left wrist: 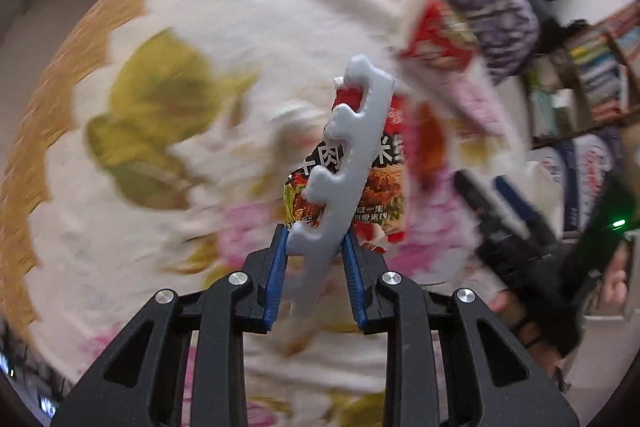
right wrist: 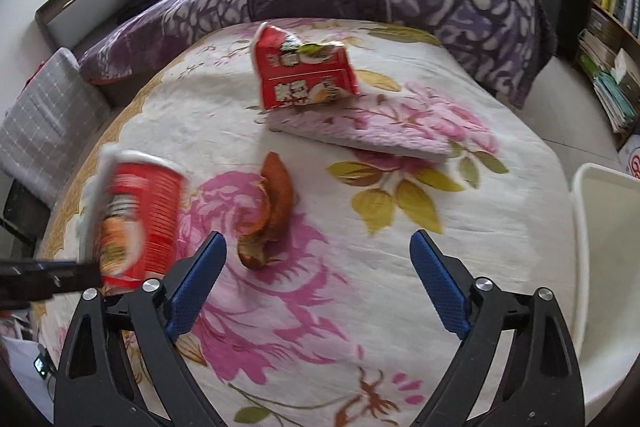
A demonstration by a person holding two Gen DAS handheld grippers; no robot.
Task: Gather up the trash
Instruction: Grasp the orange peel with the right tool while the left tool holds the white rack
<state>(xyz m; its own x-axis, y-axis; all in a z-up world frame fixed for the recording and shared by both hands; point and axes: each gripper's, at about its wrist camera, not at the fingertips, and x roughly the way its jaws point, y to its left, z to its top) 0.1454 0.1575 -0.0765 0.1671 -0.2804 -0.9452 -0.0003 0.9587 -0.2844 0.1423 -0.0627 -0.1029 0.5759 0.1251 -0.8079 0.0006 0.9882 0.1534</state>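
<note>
- The brown peel (right wrist: 267, 209), curled and dried, is seen lying on the floral bed sheet (right wrist: 460, 267), on a pink printed flower; this is judged to be the next piece of trash for the free hand.
- Its long axis is seen to run from the near lower end, close to the left blue pad, up and slightly rightward, away from the camera.
- The peel is placed just ahead of the right hand-held gripper (right wrist: 318, 263), left of the midline between the jaws; a small shift leftward is judged to be needed before closing.
- The jaws of the right hand-held gripper are held wide apart with nothing between them.
- The peel's axis lies roughly along the pointing line, so it would be pinched across its narrow width.
- A red snack packet (left wrist: 384, 183) is clamped, together with a pale grey notched plastic strip (left wrist: 352, 163), in the left hand-held gripper (left wrist: 314, 251), whose pads are pressed together on them above the bed.
- The right hand is therefore judged the nearer and the only free one for the peel.
- A red carton (right wrist: 304, 71) is seen farther off, resting on a folded pink towel (right wrist: 384, 131), well beyond the peel.
- A white bin (right wrist: 600, 267) stands at the right edge of the bed, near the right hand.
</note>
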